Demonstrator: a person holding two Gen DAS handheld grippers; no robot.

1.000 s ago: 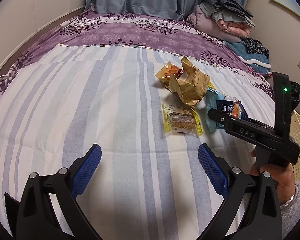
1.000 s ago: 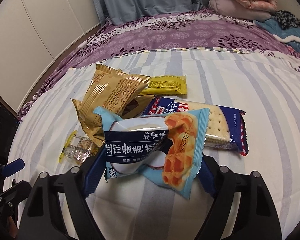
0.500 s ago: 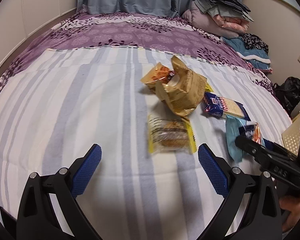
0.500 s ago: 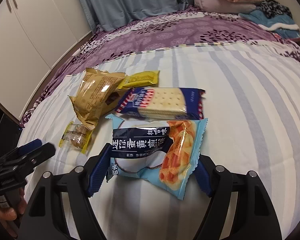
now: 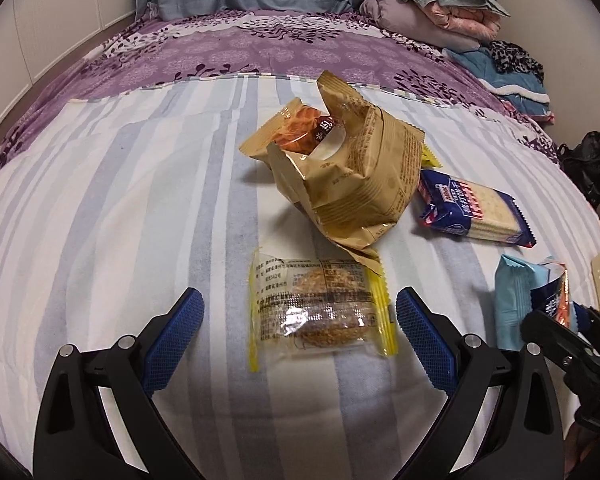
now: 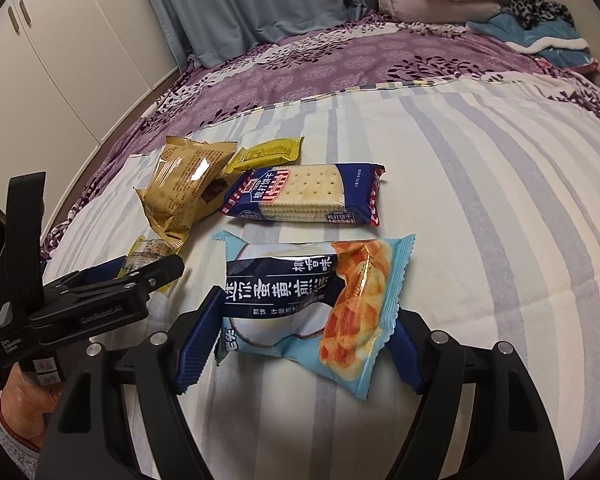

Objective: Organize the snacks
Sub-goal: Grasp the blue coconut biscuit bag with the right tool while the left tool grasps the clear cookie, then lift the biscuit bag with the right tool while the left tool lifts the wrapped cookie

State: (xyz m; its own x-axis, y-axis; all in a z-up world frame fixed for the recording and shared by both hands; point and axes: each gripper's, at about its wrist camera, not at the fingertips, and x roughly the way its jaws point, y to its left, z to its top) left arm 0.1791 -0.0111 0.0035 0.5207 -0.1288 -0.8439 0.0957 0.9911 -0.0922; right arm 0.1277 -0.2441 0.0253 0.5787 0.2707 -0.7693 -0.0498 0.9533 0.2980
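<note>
The left claw (image 5: 299, 334) hovered low, spread wide around a clear yellow-edged biscuit packet (image 5: 318, 309) on the striped bed (image 5: 100, 208). The right claw (image 6: 300, 344) gripped a light-blue snack packet (image 6: 312, 304) printed with Chinese characters.

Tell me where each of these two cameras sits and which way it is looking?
Left wrist: rides the left tool, looking along the bed at the clear yellow-edged snack between its open fingers; the right tool shows at right.
Right wrist: rides the right tool, shut on the light blue packet; the left tool and a hand show at left.
Shared: the cracker pack, the tan bag.
</note>
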